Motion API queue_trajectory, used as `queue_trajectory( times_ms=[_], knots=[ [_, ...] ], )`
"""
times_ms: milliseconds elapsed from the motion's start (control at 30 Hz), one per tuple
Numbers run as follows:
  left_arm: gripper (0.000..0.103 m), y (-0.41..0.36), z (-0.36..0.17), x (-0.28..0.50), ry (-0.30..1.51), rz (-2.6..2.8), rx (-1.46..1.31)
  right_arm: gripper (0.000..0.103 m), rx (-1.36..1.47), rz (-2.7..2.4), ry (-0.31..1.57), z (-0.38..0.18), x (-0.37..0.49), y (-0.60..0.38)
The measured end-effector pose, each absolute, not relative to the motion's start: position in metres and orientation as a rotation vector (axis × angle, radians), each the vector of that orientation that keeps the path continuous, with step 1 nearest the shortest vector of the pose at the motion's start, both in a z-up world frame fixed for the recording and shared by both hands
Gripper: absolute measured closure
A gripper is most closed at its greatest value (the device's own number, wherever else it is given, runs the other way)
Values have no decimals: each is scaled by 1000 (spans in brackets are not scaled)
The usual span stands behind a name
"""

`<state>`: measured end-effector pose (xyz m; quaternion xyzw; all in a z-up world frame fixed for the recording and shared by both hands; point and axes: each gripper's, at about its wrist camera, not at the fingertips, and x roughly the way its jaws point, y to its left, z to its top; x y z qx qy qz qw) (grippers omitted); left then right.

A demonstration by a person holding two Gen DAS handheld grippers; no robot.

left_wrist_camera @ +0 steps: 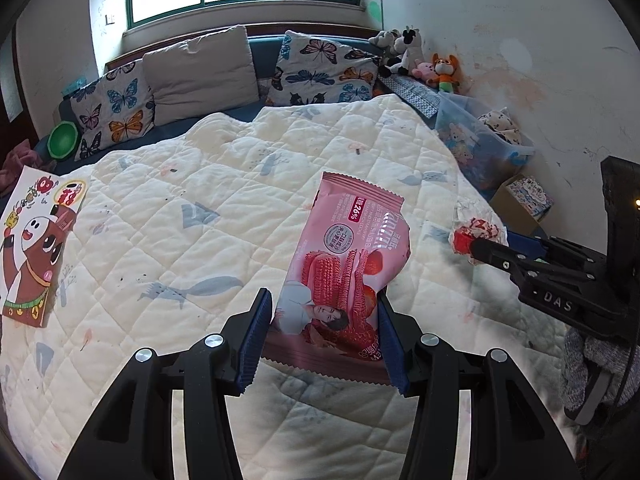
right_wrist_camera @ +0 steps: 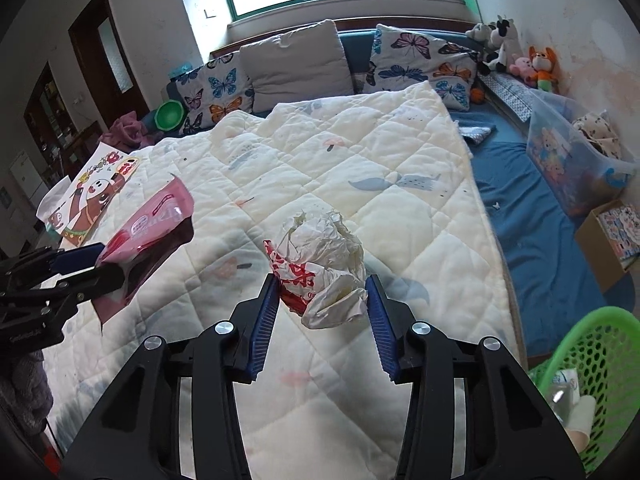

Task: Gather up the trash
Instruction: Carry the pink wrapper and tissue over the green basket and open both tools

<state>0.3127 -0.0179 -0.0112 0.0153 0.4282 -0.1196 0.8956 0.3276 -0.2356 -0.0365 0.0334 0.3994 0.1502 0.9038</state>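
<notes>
My left gripper (left_wrist_camera: pixel 325 312) is shut on a pink snack wrapper (left_wrist_camera: pixel 344 264) and holds it above the white quilt (left_wrist_camera: pixel 180 208). The wrapper also shows in the right wrist view (right_wrist_camera: pixel 148 236), held by the left gripper (right_wrist_camera: pixel 102 264) at the left edge. My right gripper (right_wrist_camera: pixel 322 294) is shut on a crumpled white and red paper wrapper (right_wrist_camera: pixel 320 264) above the quilt (right_wrist_camera: pixel 360 168). That gripper (left_wrist_camera: pixel 474 246) and its paper ball (left_wrist_camera: pixel 474 226) show at the right of the left wrist view. A green mesh basket (right_wrist_camera: pixel 592 360) with some trash in it stands at the lower right.
A cartoon bear paper bag (left_wrist_camera: pixel 34 244) lies on the quilt's left edge. Butterfly pillows (left_wrist_camera: pixel 114 108) and a grey pillow (left_wrist_camera: pixel 200 72) line the headboard. A clear toy bin (right_wrist_camera: pixel 572 160), a cardboard box (right_wrist_camera: pixel 612 236) and plush toys (right_wrist_camera: pixel 516 52) stand along the right wall.
</notes>
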Motion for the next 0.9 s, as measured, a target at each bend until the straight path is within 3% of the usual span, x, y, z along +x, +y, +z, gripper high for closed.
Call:
queue_trajectory(
  times_ms=[900],
  knots=[
    [54,-160,6,247,864,-507,131,58,103,94,798,-18,196,-365]
  ],
)
